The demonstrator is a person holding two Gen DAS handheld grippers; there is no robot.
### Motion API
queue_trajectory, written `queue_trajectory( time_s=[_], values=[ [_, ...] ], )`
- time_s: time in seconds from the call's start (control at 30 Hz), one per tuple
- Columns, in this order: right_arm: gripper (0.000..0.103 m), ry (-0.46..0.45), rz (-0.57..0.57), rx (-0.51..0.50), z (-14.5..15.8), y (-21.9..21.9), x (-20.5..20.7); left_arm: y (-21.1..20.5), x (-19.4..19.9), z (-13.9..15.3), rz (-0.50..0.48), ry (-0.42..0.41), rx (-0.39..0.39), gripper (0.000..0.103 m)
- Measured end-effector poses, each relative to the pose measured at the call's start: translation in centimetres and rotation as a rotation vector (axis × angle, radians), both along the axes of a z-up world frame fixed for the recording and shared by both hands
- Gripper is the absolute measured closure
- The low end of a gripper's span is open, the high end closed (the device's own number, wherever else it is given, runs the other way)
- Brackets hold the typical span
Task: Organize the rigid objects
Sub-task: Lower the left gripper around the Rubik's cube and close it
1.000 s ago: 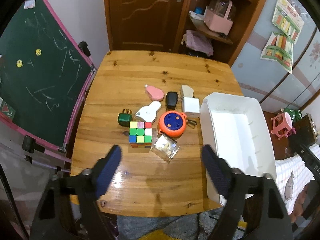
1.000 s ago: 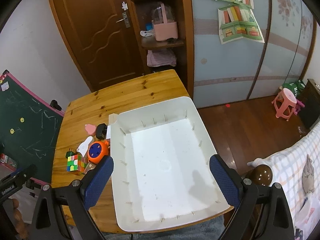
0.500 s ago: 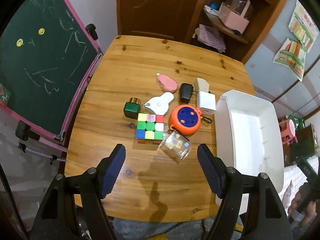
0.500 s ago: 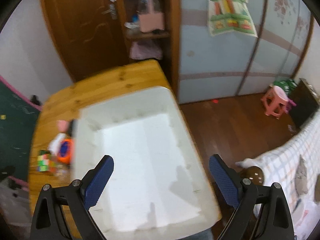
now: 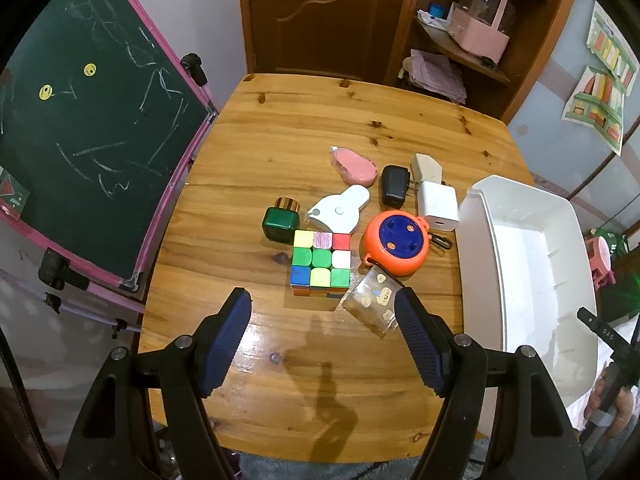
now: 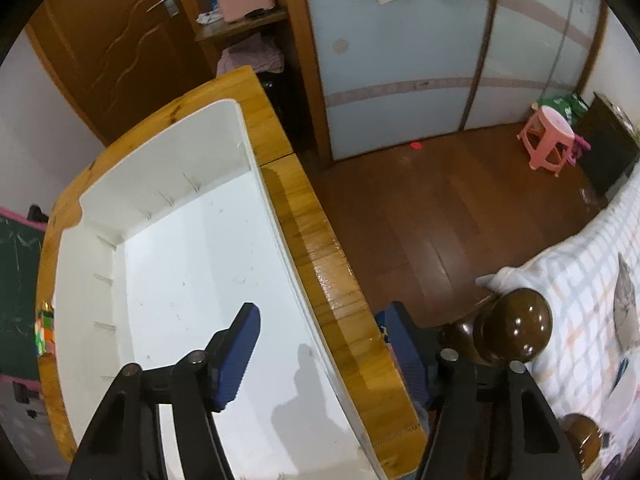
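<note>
A cluster lies mid-table in the left wrist view: a Rubik's cube, an orange round case, a clear packet, a green bottle, a white device, a pink case, a black charger and a white charger. My left gripper is open and empty above the table just short of the cube. The white bin stands to the right and is empty inside. My right gripper is open and empty, straddling the bin's right wall.
A green chalkboard leans against the table's left side. A door and wooden shelves stand behind the table. To the right of the table are wood floor, a pink stool, a bedpost knob and a checked bed.
My left gripper has moved forward and down toward the cube. My right gripper has swung to the right, from over the bin's middle to its right wall and the table edge.
</note>
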State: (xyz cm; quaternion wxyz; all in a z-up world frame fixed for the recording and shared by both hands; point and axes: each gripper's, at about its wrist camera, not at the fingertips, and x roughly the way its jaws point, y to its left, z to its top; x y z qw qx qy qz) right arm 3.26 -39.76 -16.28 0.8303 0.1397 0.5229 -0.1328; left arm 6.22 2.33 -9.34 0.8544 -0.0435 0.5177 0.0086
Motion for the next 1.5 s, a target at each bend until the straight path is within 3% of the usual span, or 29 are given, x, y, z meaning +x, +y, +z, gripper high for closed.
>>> queue_trajectory(
  time_s=[0.27,0.33,0.47,0.53,0.63,0.9,1.17,1.33,1.43,1.5],
  values=[
    [0.051,0.042,0.053,-0.043,-1.4,0.7,0.9,0.4,0.5,-0.9,0.018,-0.021,-0.034,0.026],
    [0.060,0.051,0.069,-0.054,-1.6,0.9,1.1,0.5,0.5,-1.1,0.026,-0.022,-0.043,0.026],
    [0.069,0.057,0.078,-0.041,-2.3,0.7,1.2,0.5,0.7,-1.4,0.024,-0.026,-0.032,0.026],
    [0.085,0.063,0.089,-0.015,-2.6,0.6,1.4,0.2,0.8,-1.6,0.017,-0.027,-0.012,0.026],
    [0.090,0.055,0.100,-0.022,-2.6,0.9,1.4,-0.2,0.8,-1.7,0.003,-0.030,0.002,0.026],
    [0.090,0.037,0.091,-0.009,-2.7,0.8,1.2,0.6,1.5,-1.8,0.019,-0.044,0.021,0.026],
    [0.090,0.032,0.082,-0.003,-2.7,0.8,1.3,4.7,2.5,-3.0,0.124,-0.050,0.096,0.026],
    [0.090,0.032,0.083,-0.006,-2.7,0.8,1.2,6.8,2.8,-3.7,0.168,-0.040,0.065,0.025],
    [0.090,0.032,0.083,-0.008,-2.7,0.8,1.3,6.6,2.8,-4.1,0.139,-0.041,0.044,0.015],
    [0.090,0.031,0.083,-0.008,-2.7,0.8,1.3,6.1,3.0,-4.3,0.110,-0.038,0.039,0.015]
  ],
)
